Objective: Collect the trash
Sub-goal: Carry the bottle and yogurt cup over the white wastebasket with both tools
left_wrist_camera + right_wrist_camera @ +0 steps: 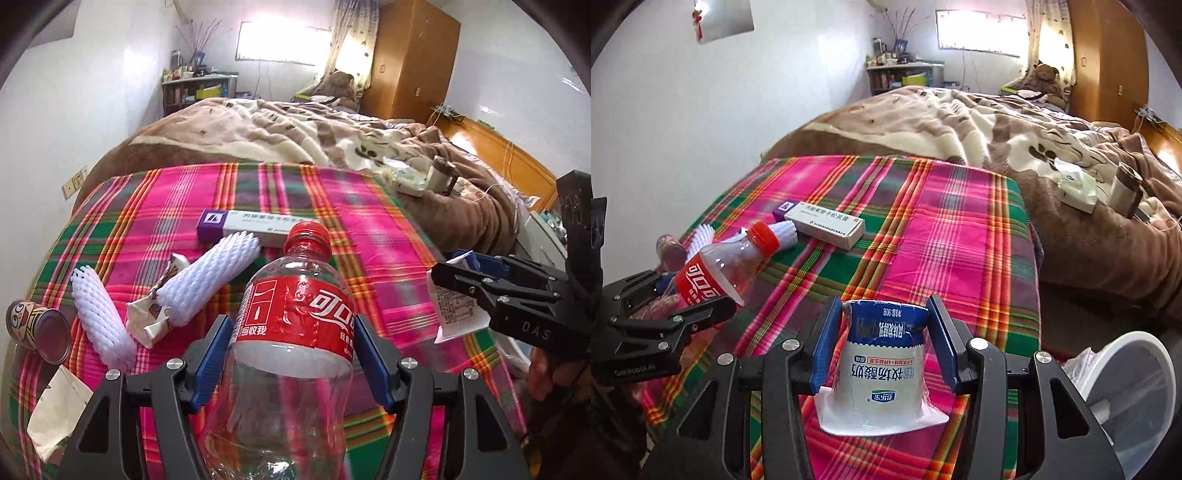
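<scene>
Fingers [212, 354] of my left gripper [291, 354] clamp the empty cola bottle [295, 314] across its red label; my right gripper [882, 347] pinches an upturned yogurt cup [882, 362], the white bin [1137, 398] just beside it. On the plaid surface [388, 240] remain two foam sleeves [210, 277], a wrapper [155, 314], a can [40, 328] and a box [243, 225], so I judge collecting barely begun.
</scene>
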{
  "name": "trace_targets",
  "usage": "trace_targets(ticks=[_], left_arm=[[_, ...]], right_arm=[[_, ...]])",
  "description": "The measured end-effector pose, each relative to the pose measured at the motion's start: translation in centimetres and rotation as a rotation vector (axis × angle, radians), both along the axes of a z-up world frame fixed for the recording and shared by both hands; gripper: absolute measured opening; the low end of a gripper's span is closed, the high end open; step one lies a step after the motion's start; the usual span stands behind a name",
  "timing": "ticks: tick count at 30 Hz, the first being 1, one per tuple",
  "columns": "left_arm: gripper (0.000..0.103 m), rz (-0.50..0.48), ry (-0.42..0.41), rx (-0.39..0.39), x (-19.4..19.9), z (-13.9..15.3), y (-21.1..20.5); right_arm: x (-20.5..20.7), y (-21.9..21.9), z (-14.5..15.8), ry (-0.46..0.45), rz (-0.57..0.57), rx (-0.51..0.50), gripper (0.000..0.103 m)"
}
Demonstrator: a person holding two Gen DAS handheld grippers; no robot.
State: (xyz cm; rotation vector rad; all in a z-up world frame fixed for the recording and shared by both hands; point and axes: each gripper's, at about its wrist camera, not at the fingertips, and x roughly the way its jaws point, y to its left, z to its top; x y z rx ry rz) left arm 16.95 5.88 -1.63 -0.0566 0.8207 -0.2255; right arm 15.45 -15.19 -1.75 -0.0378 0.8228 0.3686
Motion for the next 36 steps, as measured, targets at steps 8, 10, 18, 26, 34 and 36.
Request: trace_targets(ticks=[8,10,18,26,34,36], left_arm=[[0.066,-0.048,-0.057,-0.011,-1.4,2.5,-3.0],[0.066,-0.066,-0.074,-0.015,-1.9,3.2,-4.1],[0.066,-0.153,-0.123,-0.030,-3.7,5.1,-9.3],[0.066,-0.243,-0.151,-0.037,-5.2,5.8,-14.7],[0.066,-0.329,-0.130,-0.072,-5.4,5.1,-19.7],[0.066,-0.350,-0.124,-0.090,-5.2,4.8,-20.7]], right_arm=[[-2.1,-2.6,1.8,-0.057,-0.051,0.036,0.049],[-2.8,-3.8,2.4,-0.075,-0.077,0.044,0.049],[-5.2,-8.4,3.9,-0.126,-0.170,0.063,0.049],[-6.6,-13.0,4.0,-0.147,-0.263,0.076,0.049],[-7.4,-17.0,3.0,-0.145,-0.348,0.051,0.049],[-7.6,-18.1,2.7,-0.140,-0.371,0.049,0.049]])
